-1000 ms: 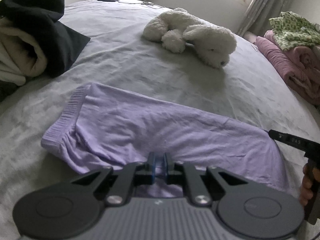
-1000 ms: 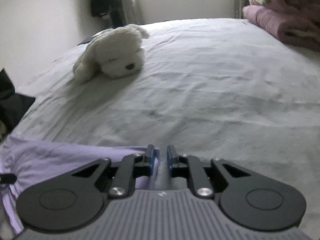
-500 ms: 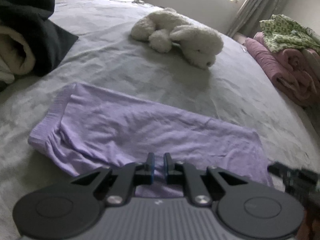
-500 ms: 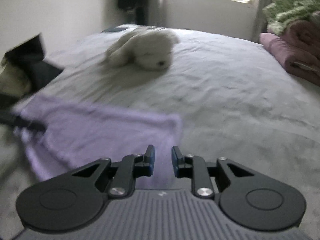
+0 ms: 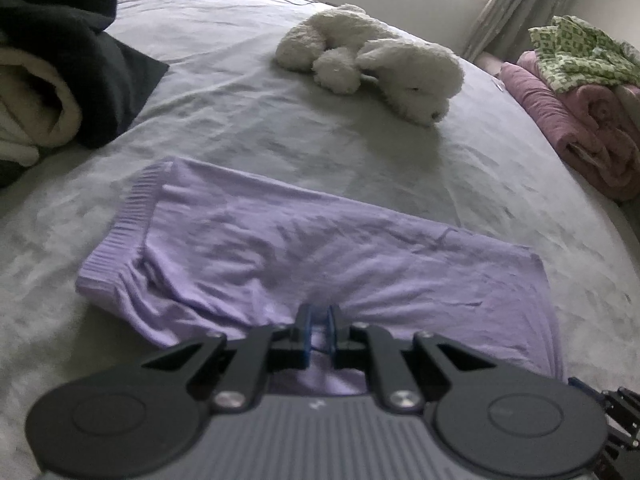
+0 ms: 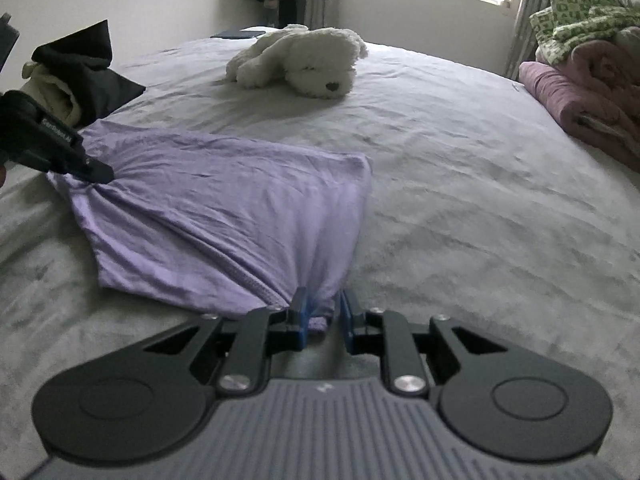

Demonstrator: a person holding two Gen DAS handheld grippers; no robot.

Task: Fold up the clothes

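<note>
The left gripper [image 5: 319,322] has its jaws pressed nearly together, pinching the near edge of the lilac garment [image 5: 320,264]; cloth bunches into radiating creases at the blue pads. In the right wrist view the same gripper [image 6: 98,172] shows at 9 o'clock, its dark tip biting the gathered fabric.

The right gripper [image 6: 323,314] has its jaws a little apart; they have just been closing slightly. A fold of the lilac garment's [image 6: 224,216] corner hangs between them, lying against the left pad, while a gap shows beside the right pad, so it is not pinched.

The garment lies spread on the grey bed [image 6: 460,200], stretched between the two grippers, its ribbed waistband toward 9 o'clock in the left wrist view.

Farther out, a white plush dog [image 6: 308,62] lies at 12 o'clock, well apart from the garment. A dark and cream bundle of clothes [image 5: 60,80] sits at 10 o'clock in the left view. Pink folded blankets [image 6: 588,92] topped by a green patterned cloth [image 6: 576,20] sit at 2 o'clock.
</note>
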